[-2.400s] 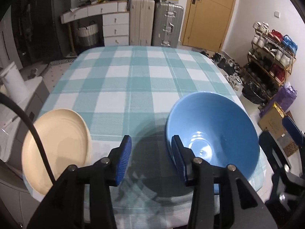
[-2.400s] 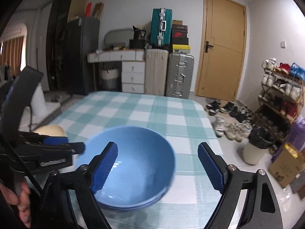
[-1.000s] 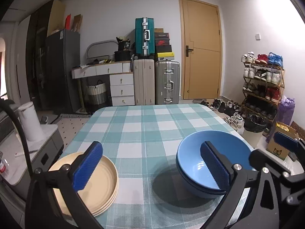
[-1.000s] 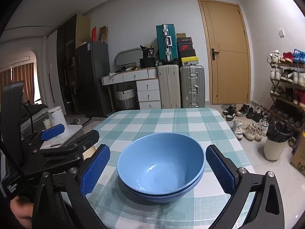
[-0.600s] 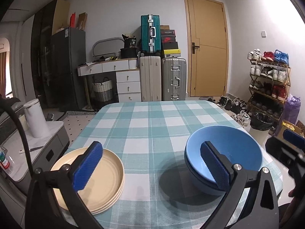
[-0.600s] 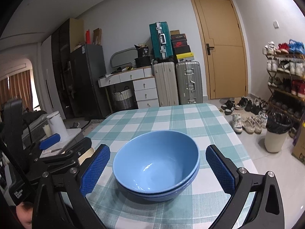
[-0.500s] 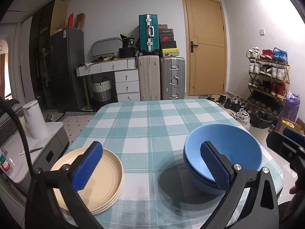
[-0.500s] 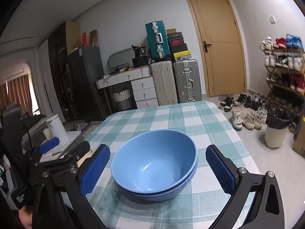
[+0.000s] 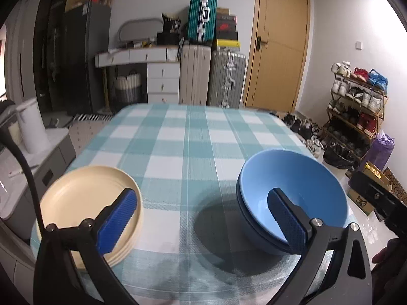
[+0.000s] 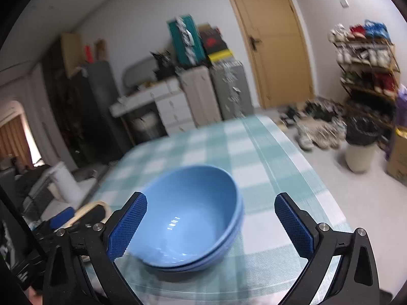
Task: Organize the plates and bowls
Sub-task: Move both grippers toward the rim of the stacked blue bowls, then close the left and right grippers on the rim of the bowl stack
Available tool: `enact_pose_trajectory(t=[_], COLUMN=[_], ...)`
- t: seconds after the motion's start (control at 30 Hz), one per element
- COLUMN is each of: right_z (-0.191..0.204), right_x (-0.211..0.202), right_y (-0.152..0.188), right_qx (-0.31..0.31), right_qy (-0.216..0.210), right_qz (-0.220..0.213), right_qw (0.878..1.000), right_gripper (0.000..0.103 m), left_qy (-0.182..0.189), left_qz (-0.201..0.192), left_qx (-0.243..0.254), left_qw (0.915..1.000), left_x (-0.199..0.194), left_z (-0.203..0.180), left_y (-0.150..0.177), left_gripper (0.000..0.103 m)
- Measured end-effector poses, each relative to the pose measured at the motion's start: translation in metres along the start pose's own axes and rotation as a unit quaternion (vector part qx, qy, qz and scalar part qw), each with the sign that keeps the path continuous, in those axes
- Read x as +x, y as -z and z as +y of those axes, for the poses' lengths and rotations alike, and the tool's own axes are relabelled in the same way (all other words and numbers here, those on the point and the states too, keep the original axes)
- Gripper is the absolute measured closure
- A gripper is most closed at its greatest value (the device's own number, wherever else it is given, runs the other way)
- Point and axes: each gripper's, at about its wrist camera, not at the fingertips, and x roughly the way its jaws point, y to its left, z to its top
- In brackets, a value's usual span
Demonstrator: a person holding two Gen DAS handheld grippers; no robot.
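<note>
Two blue bowls [image 9: 300, 188] sit nested on the right near part of the checked tablecloth [image 9: 188, 137]. A stack of cream plates [image 9: 84, 203] lies at the near left corner. My left gripper [image 9: 201, 218] is open above the near edge, between plates and bowls, holding nothing. In the right wrist view the blue bowls [image 10: 193, 211] appear blurred between the wide-apart fingers of my open right gripper [image 10: 211, 226], which is empty. The cream plates [image 10: 89, 209] peek out at the left behind the other gripper.
A white kettle [image 9: 33, 127] stands on a low unit left of the table. Suitcases [image 9: 213, 76], drawers and a door line the far wall. A shoe rack [image 9: 356, 101], a bin [image 10: 361, 150] and boxes stand right of the table.
The left gripper opened wide and drew back from the bowls. Since half a second ago the right wrist view has tilted and swung, blurring the scene; the bowls and plates stay in place.
</note>
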Motion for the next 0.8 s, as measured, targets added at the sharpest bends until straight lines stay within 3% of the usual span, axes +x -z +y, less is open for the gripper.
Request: enact_pose_trajectory(t=[0.17,0.27,0.5,0.7,0.8], right_z=[-0.017,-0.024,-0.035,-0.048,-0.056], right_x=[0.03,0.048,0.086,0.102,0.112], right_y=[-0.009,-0.011,-0.01,-0.007,-0.004], right_qx=[0.024,0.027,0.055,0.097,0.128], right_qy=[0.016,0.016,-0.012,-0.032,-0.043], right_qz=[0.029,0.054,0.115,0.14,0.165], right_qw=[0.999,0.998,0.992,0.985,0.977], right_gripper=[0.001,0.001,0.001,0.001,0.002], left_qy=[0.028,0.058,0.095,0.149,0.157], left_qz=[0.062,0.12,0.161,0.232,0.241], left_qx=[-0.019,-0.027,-0.07,-0.108,-0.113], left_qw=[0.9975,0.9907,0.9799,0.955,0.9509], left_x=[0.028,0.051,0.074,0.104,0.107], left_z=[-0.006,-0.01,-0.011,-0.01,-0.01], left_y=[-0.002,-0.003,-0.009,-0.011,-0.013], left_gripper=[0.0,0.0,0.0,0.0,0.0])
